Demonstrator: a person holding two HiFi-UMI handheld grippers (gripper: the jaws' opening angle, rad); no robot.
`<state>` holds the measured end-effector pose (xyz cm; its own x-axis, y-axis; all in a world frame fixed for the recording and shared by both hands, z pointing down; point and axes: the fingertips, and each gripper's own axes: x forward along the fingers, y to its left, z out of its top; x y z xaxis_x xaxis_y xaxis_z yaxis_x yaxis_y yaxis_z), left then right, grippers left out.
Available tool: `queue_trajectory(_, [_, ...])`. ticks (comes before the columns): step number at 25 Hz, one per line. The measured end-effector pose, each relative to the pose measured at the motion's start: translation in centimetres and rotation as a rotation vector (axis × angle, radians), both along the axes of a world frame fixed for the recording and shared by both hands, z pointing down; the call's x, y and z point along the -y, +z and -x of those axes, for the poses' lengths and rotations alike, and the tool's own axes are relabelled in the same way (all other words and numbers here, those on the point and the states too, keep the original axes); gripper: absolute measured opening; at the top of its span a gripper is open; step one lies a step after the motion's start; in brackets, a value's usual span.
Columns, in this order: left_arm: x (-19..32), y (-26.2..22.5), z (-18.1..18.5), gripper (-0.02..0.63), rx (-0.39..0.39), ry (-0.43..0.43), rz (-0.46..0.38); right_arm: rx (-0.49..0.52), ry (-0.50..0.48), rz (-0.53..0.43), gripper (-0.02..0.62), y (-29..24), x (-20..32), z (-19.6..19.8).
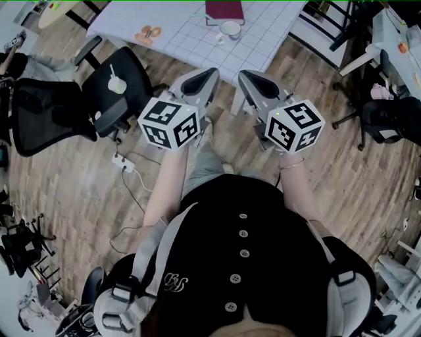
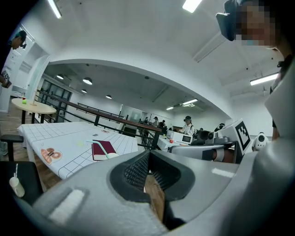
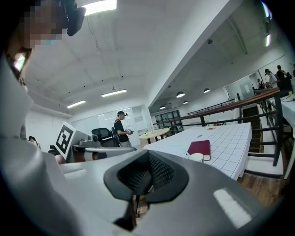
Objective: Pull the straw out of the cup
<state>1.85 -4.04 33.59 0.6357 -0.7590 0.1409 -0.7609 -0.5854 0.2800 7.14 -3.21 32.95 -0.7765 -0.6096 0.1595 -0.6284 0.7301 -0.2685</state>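
1. White cup (image 1: 230,28) on the grid-patterned table (image 1: 171,33), just beside a maroon book (image 1: 224,10).
2. Teal straw (image 2: 96,144) standing in the cup, bent over to the left in the left gripper view.
3. Left gripper (image 1: 209,74): jaws together, nothing between.
4. Right gripper (image 1: 245,76): jaws together, empty.
5. Both held side by side over the wooden floor (image 1: 66,191), well apart from the cup.

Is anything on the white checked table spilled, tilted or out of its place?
Nothing stands out. The small white cup stands upright on the white checked table, next to the dark red notebook, and no spill shows around it.
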Motion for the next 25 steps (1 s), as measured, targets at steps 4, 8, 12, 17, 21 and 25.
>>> queue_trajectory(4, [3.8, 0.3, 1.4, -0.002, -0.017, 0.015, 0.002, -0.012, 0.02, -0.007, 0.0, 0.1, 4.0, 1.0])
queue_trajectory(8, [8.1, 0.6, 3.3, -0.002, -0.028, 0.04, 0.015, -0.023, 0.04, -0.003, 0.0, 0.1, 8.6, 2.5])
queue_trajectory(12, [12.2, 0.5, 4.8, -0.002, -0.026, 0.059, 0.022, -0.081, 0.062, -0.003, 0.0, 0.4, 12.9, 4.3])
queue_trajectory(17, [16.9, 0.3, 7.0, -0.002, -0.024, 0.071, 0.016, -0.091, 0.093, -0.001, 0.0, 0.6, 17.8, 6.1])
queue_trajectory(21, [20.2, 0.5, 8.0, -0.002, -0.026, 0.103, 0.017, -0.089, 0.125, 0.0, 0.0, 0.9, 21.1, 7.1])
queue_trajectory(25, [23.3, 0.5, 8.1, -0.002, -0.023, 0.159, 0.015, -0.138, 0.148, -0.02, 0.0, 1.3, 24.1, 7.6])
